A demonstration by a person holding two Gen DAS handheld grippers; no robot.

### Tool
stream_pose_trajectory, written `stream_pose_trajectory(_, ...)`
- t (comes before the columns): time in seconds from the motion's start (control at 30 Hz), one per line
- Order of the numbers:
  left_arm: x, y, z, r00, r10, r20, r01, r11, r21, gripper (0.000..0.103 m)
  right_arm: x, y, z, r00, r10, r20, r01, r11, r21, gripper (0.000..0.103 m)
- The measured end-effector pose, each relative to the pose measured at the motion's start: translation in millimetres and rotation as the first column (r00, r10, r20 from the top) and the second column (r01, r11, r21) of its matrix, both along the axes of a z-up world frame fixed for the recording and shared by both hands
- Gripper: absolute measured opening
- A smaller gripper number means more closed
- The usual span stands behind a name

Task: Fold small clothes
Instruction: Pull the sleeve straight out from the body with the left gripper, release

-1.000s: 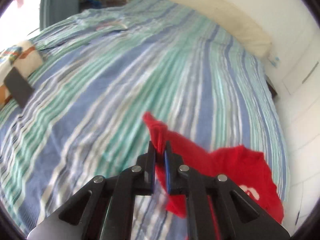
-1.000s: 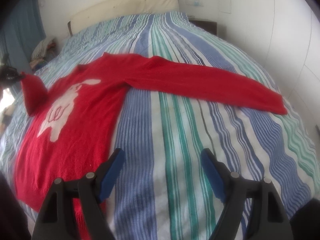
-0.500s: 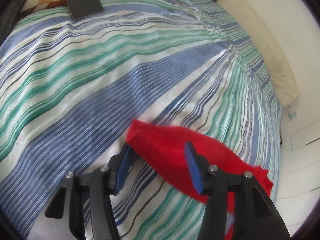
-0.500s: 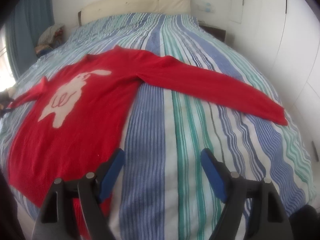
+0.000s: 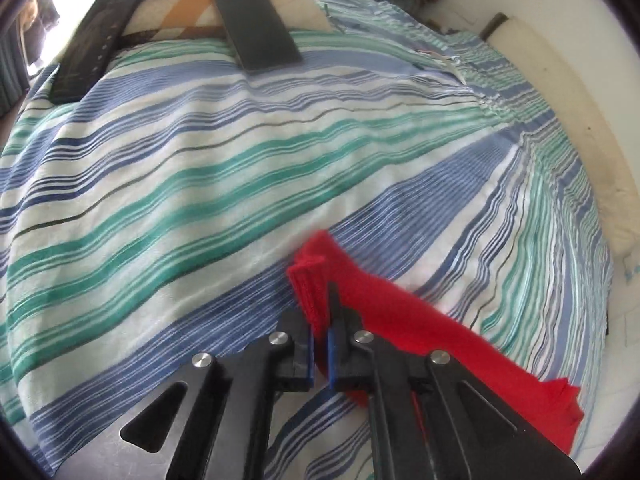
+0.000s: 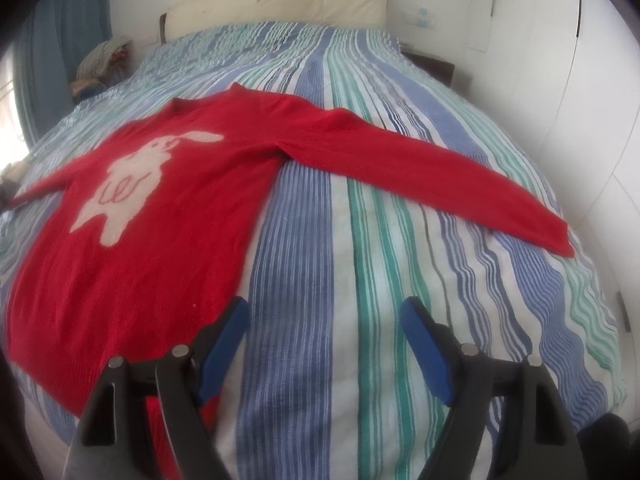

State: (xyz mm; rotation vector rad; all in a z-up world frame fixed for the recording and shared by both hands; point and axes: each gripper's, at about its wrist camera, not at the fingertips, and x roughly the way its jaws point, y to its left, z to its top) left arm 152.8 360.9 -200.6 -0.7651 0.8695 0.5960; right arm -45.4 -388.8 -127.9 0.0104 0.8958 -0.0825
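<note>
Red knit filled the near half of the bed: a small sweater (image 6: 168, 216) with a pale rabbit on its chest lay flat and face up on the striped bedspread (image 6: 360, 264), neck toward the headboard (image 6: 276, 4), hem toward the person. Its two sleeves ran out sideways, so the garment's long axis at that moment was the line from cuff to cuff, across the bed.

The left gripper (image 5: 320, 344) had just closed, and its blue pads were pinched on the cuff of the left sleeve (image 5: 316, 280), the ribbed edge standing up between them. From there the sleeve trailed off to the gripper's right, back toward the body of the sweater. In the right wrist view that same sleeve showed only as a thin red strip at the far left edge, its end too small to make out.

The right gripper (image 6: 324, 344) hung over the bedspread with its jaws spread wide and nothing between them. Its left finger sat over the sweater's lower right corner. The right sleeve (image 6: 432, 168) stretched away up and to the right, its cuff (image 6: 560, 236) well apart from the gripper.

The next fold would seem to turn on the left hand, which already had its cuff: carrying it rightward along the sleeve's own line would lay the sleeve over the chest. The right hand was nearer the hem than its own cuff and would have to reach out before matching that fold.
</note>
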Motion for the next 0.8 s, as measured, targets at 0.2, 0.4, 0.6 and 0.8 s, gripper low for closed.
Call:
stream_pose_trajectory(0.2,5,-5,-11,0.998,-0.005,-0.065,0.008,0.999,0.042,0.002,0,-2,-1,1.0,0.0,0.0,0.0,1.0,0.001,0.078)
stream_pose_trajectory(0.4,7,-2,-15,0.996,-0.016,-0.087,0.019,0.999,0.03,0.007,1,-6,-2,1.0,-0.013,-0.006,0.013,1.0,0.008,0.078)
stream_pose_trajectory(0.6,-11,8,1,0.997,-0.032,-0.064,0.033,0.999,0.016,0.029,2,-4,-3,1.0,-0.009,-0.007,0.009,1.0,-0.009,0.078)
stream_pose_trajectory(0.8,-36,8,37,1.0,0.013,-0.023,-0.011,0.993,0.115,0.074,0,0,-1,1.0,0.001,0.006,-0.001,1.0,-0.018,0.078)
